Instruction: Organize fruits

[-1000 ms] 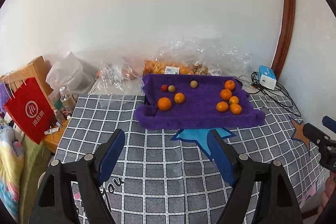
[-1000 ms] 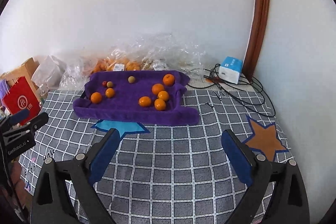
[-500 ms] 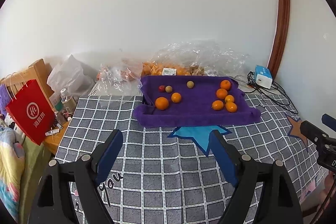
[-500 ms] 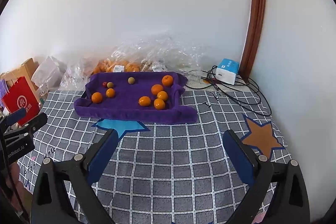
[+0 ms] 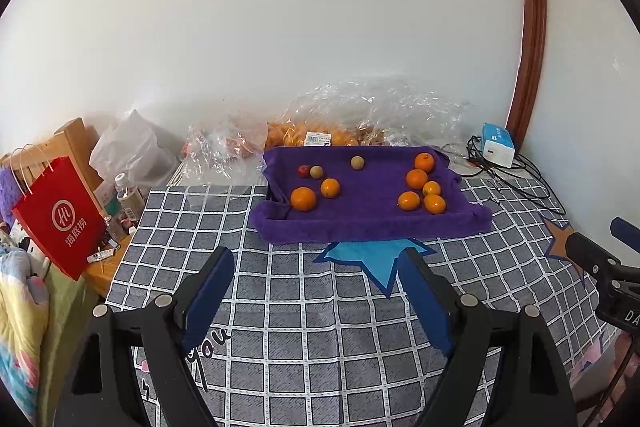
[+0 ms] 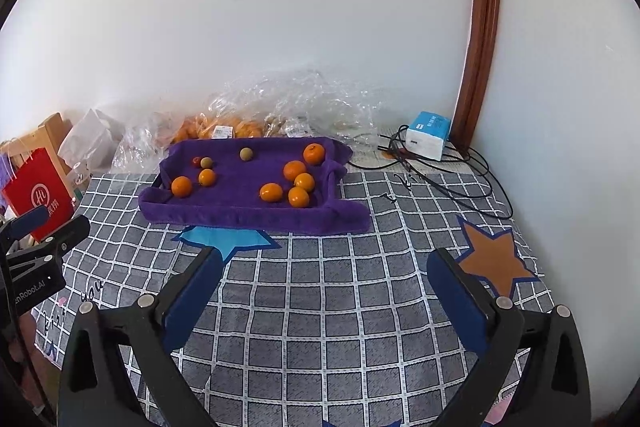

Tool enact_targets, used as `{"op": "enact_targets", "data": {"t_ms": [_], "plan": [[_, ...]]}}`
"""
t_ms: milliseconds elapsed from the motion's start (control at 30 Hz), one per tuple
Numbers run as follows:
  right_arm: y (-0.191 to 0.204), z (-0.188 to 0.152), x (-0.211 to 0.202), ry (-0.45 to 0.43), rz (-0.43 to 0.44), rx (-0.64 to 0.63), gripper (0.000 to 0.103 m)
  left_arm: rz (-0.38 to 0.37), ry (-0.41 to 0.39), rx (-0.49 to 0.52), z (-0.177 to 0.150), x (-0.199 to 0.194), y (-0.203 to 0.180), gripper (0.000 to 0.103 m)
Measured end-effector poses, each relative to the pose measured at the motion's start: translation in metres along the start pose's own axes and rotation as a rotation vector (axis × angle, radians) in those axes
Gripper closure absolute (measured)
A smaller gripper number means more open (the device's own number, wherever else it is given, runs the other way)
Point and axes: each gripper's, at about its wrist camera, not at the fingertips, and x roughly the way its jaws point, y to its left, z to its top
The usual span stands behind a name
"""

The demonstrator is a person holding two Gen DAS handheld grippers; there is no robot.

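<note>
- Fruit lying loose on a purple towel point(image 5: 368, 211) draped over a tray, far side of the checked tablecloth point(image 5: 320, 327) from both grippers.
- Left cluster: two oranges point(image 5: 303, 198), one small red fruit point(image 5: 303, 171), one brownish round fruit point(image 5: 316, 171) just beside it.
- Lone brownish fruit point(image 5: 357, 162) near the back edge, apart from both clusters.
- Right cluster: five oranges point(image 5: 416, 179) close together, some touching.
- Left gripper point(image 5: 316, 283): jaws apart, nothing between the blue pads, only tablecloth and a blue star patch point(image 5: 372, 257) seen through the gap; well short of the towel.
- Right gripper point(image 6: 324, 279): jaws spread very wide and just been opening further, nothing between them; also well short of the towel, beside an orange star patch point(image 6: 492, 259).
- Behind the tray: clear plastic bags point(image 5: 360, 115) with more oranges, against the wall.
- Off to the left: red paper bag point(image 5: 60, 215); to the right: blue-and-white box point(image 6: 428, 135) with black cables point(image 6: 452, 183).
</note>
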Motion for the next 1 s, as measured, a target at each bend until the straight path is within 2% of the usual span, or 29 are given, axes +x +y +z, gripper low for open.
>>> {"op": "enact_targets", "data": {"t_ms": [1000], "plan": [[0.0024,0.0005,-0.0063,-0.019,0.009,0.009,0.002,-0.023,-0.004,-0.012,-0.0001,-0.0005,0.0026,0.020]]}}
